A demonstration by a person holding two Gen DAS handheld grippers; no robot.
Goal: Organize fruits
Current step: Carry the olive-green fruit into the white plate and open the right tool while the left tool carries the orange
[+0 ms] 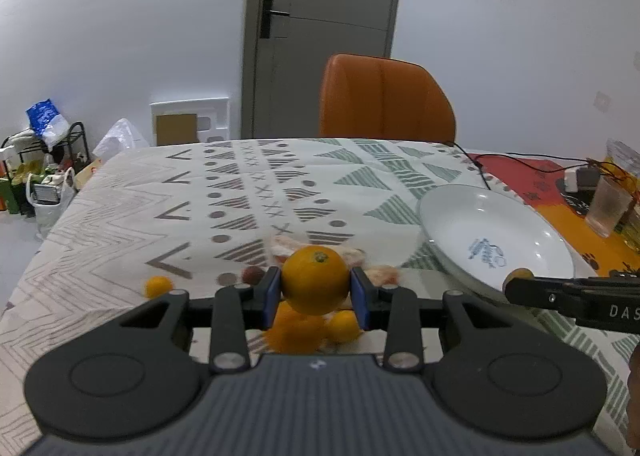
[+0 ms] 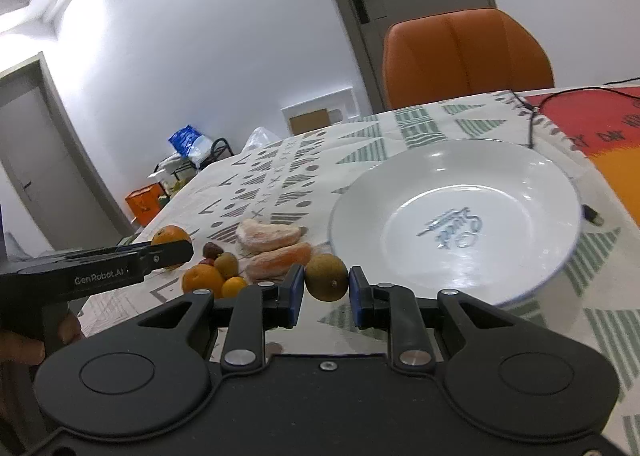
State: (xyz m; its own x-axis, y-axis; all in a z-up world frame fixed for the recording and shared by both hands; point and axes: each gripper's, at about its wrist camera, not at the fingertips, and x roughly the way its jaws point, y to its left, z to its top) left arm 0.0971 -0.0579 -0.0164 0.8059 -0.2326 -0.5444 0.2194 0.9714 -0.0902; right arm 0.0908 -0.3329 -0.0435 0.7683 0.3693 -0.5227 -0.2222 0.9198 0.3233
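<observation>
patterned cloth over counter [image 1: 120,215], white walls, grey door [image 1: 324,27] and orange chair [image 1: 384,95] behind far edge.

progress: early. white plate [image 2: 520,183] bare, no fruit in it yet. two fruits lifted off cloth, none delivered.

left claw [image 1: 316,292] closed on orange [image 1: 315,279], blue pads pressed at both sides, stem end up. right claw [image 2: 323,284] clamped tight on small brownish-green round fruit [image 2: 326,276], possibly a longan, hard to say at this blur.

left on cloth: loose pile near front edge — second orange [image 2: 202,279], small yellow citrus [image 2: 234,286], another brownish fruit [image 2: 226,264], dark red piece [image 2: 211,250], peeled citrus segments [image 2: 268,236] just beside plate rim. one more small yellow fruit [image 1: 158,286] apart to left of pile in left wrist view.

room: plate just right of pile, near rim close to right claw, short open path over rim. wide bare cloth behind pile and to left. clutter at far right beyond plate: black cable [image 1: 476,167], glass [image 1: 607,207], so overshoot past plate risky. both claws side by side, near each other, so one drop at a time safer. front counter edge hidden under claw bodies.
</observation>
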